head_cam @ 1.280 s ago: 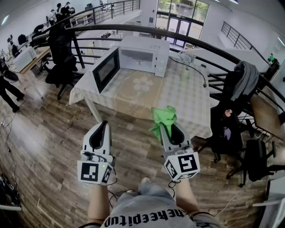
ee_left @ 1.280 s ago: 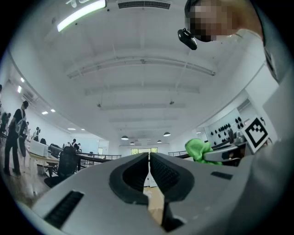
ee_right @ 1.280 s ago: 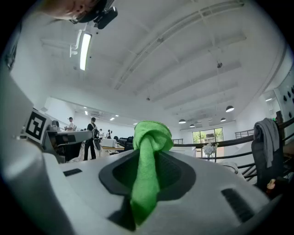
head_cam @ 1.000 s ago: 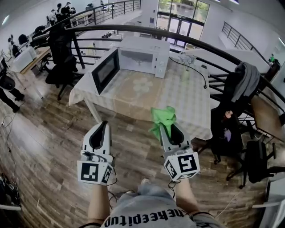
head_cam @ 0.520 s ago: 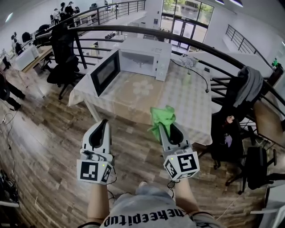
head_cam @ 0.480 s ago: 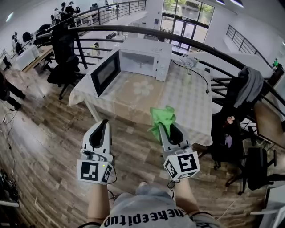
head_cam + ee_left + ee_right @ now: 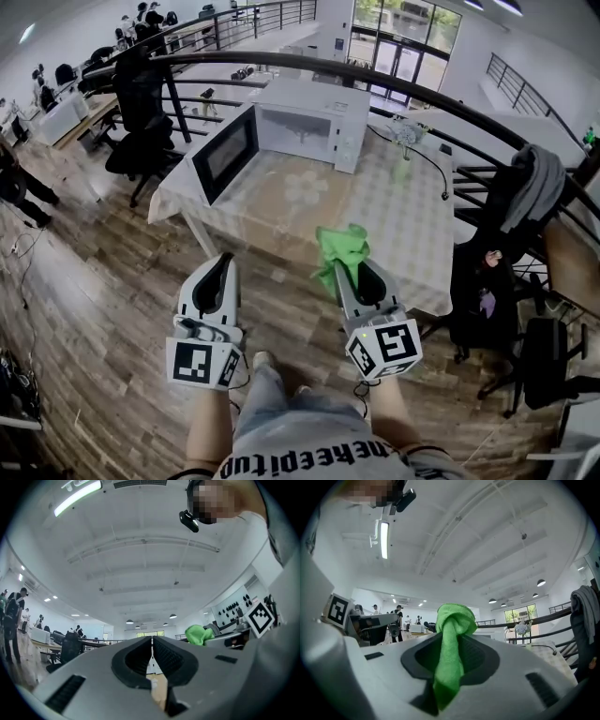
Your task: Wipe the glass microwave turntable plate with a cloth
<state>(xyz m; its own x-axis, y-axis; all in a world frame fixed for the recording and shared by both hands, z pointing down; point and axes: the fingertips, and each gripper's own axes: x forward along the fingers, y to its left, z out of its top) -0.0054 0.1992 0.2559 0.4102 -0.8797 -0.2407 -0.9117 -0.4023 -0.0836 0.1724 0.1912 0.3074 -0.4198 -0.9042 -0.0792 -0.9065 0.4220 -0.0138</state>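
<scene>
R gripper [image 7: 349, 273] pinches green cloth [image 7: 341, 247]; L gripper [image 7: 223, 263] closed, empty.

Microwave [image 7: 314, 117] on table [image 7: 384, 220] far end, door swung L; cloth [image 7: 341, 246] in R gripper [image 7: 341, 268], L gripper [image 7: 226, 259] beside it

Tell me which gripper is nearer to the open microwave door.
Left. The left gripper is straight before the door; the right gripper, holding the cloth, is off to its right.
</scene>
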